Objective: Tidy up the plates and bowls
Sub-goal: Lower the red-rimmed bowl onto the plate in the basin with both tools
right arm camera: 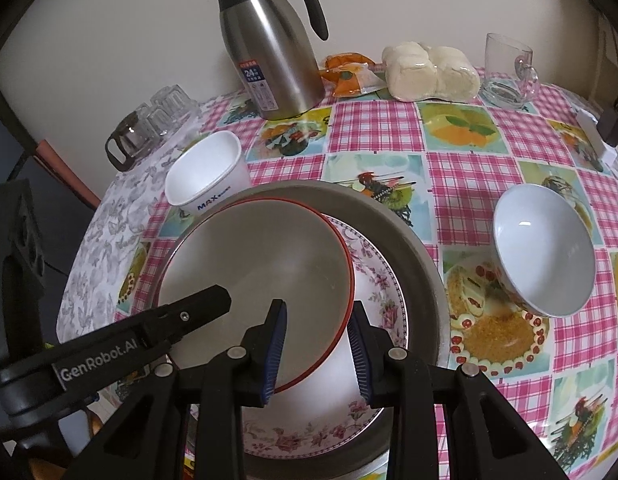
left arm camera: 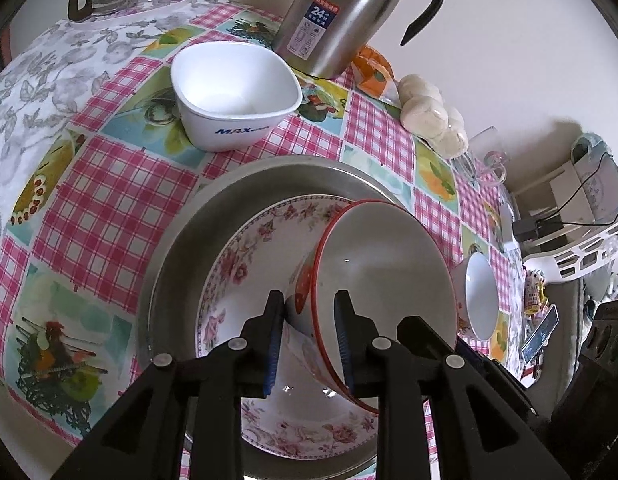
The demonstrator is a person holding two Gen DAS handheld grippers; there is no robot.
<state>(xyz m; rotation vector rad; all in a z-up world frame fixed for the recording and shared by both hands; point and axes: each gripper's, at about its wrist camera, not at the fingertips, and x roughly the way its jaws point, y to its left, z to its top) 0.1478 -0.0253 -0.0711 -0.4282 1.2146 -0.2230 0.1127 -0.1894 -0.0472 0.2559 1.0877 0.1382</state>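
On table: three bowls, one flowered plate (right arm camera: 373, 280), one metal tray (right arm camera: 409, 232). Red-rimmed bowl (right arm camera: 269, 264), white inside, sits tilted on the plate in the tray. Left gripper (left arm camera: 309, 300) and right gripper (right arm camera: 319, 308) fingers straddle its rim, slightly spread; grip unclear.

Pink checked table (right arm camera: 489, 128) with steel tray (right arm camera: 413, 232), white bowls, flask (right arm camera: 269, 60), perhaps wrapped buns (right arm camera: 429, 72).

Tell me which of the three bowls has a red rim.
The red-rimmed bowl over the floral plate, between both grippers' fingers. The MAX-printed bowl and the tilted bowl lack it.
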